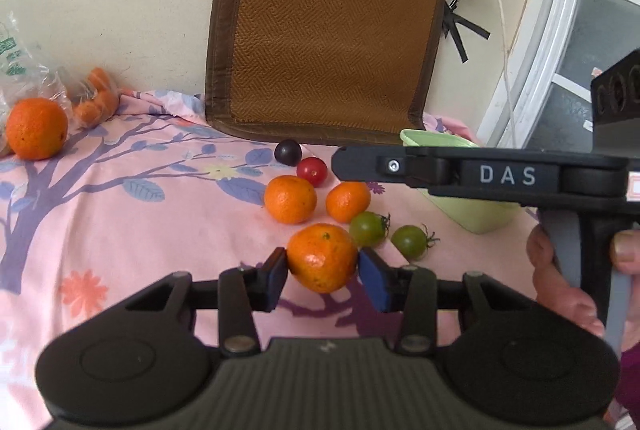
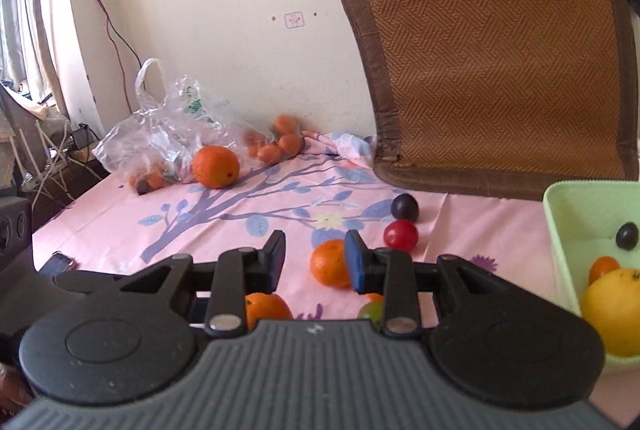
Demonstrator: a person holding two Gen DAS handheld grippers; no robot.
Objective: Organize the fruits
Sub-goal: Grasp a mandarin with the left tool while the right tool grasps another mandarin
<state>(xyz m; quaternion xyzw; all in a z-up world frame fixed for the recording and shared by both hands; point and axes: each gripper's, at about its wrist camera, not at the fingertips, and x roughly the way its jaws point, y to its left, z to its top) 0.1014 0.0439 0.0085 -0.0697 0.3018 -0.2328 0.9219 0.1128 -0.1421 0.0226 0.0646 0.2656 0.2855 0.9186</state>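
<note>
Fruits lay scattered on a pink floral cloth [image 1: 120, 213] as a mandarin [image 1: 322, 257] sat clamped between the blue pads [image 1: 374, 280] of the left gripper [image 1: 322, 270], both pads pressing its sides, near the camera's edge of the cluster. Whether it was lifted clear of the cloth could not be told. Beyond it lay two more mandarins [image 1: 290, 199], side by side, with two green tomatoes [image 1: 368, 228] just to their right, a red cherry tomato [image 1: 312, 171] behind them and a dark plum [image 1: 287, 152] farther back.

The right gripper [image 2: 314, 258] stood with its jaws spread at a moderate width and nothing between them; one mandarin [image 2: 329, 264] showed partly behind its right finger. Seen from the left wrist, it reached across in front of a pale green bin [image 1: 472, 213], the person's right hand [image 1: 568, 282] wrapped around its handle.

The bin [image 2: 560, 230], at the cloth's right side, held a yellow citrus [image 2: 614, 312], a small orange fruit [image 2: 603, 267] and a dark grape-like fruit [image 2: 627, 236]. At the far left a large orange [image 2: 216, 166] rested beside a crumpled clear plastic bag [image 2: 160, 133] containing more small oranges. A brown woven mat [image 2: 492, 61] leaned against the cream wall [image 2: 224, 9].
</note>
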